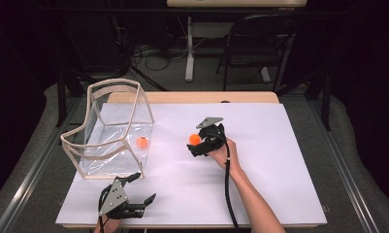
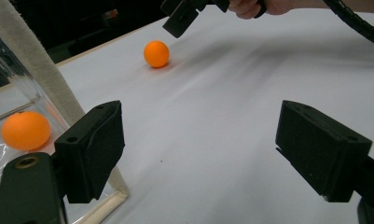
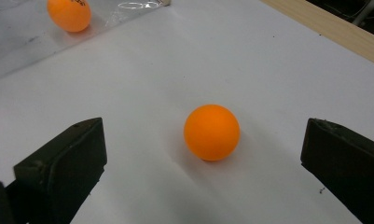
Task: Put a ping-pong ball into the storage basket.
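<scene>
- The bench [image 1: 260, 194] is covered by a plain white sheet; a strip of pale wood shows along its far edge.
- Around it the room is dark: grey carpet, a folding chair [image 1: 260, 43] and a white desk leg [image 1: 189, 48] beyond the far edge, with cables on the floor.
- A clear box with a cloth-taped rim [image 1: 115, 127] stands near the bench's left edge, with an orange ball inside it [image 1: 141, 141].
- A second orange ball [image 1: 195, 139] lies on the sheet near the middle of the bench.
- The right tool [image 1: 198, 145] hangs just over that ball with its jaws spread wide; in the right gripper view the ball sits between them, touching neither.
- The left tool [image 1: 143, 187] is at the near-left corner, beside the box, jaws spread, holding nothing.
</scene>
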A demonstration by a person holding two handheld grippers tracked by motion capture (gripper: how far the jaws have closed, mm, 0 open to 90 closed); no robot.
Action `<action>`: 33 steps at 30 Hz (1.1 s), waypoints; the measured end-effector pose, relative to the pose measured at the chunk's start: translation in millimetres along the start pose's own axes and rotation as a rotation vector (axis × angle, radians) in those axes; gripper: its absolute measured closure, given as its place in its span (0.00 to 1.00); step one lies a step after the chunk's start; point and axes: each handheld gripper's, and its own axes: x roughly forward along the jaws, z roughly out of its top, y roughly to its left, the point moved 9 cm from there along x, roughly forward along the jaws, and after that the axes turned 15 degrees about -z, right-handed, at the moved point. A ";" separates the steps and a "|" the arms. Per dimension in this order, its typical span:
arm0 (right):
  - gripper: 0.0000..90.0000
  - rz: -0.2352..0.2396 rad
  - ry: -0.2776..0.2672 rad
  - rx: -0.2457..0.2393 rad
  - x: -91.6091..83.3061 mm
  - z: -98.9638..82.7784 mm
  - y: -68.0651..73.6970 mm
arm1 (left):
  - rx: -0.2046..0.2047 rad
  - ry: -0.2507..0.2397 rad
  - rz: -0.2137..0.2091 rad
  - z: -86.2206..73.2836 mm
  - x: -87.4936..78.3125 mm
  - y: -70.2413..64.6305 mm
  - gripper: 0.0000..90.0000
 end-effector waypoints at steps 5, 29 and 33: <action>0.00 -0.005 0.010 -0.007 5.5 -1.2 0.7 | -0.001 -0.001 -0.005 0.3 0.7 -0.2 0.17; 0.00 0.011 0.028 -0.001 24.1 -3.9 5.9 | 0.000 0.004 -0.008 0.0 1.9 -0.6 0.17; 0.01 0.017 0.037 0.004 27.4 -5.7 7.9 | 0.000 0.001 -0.007 0.2 1.6 -0.3 0.17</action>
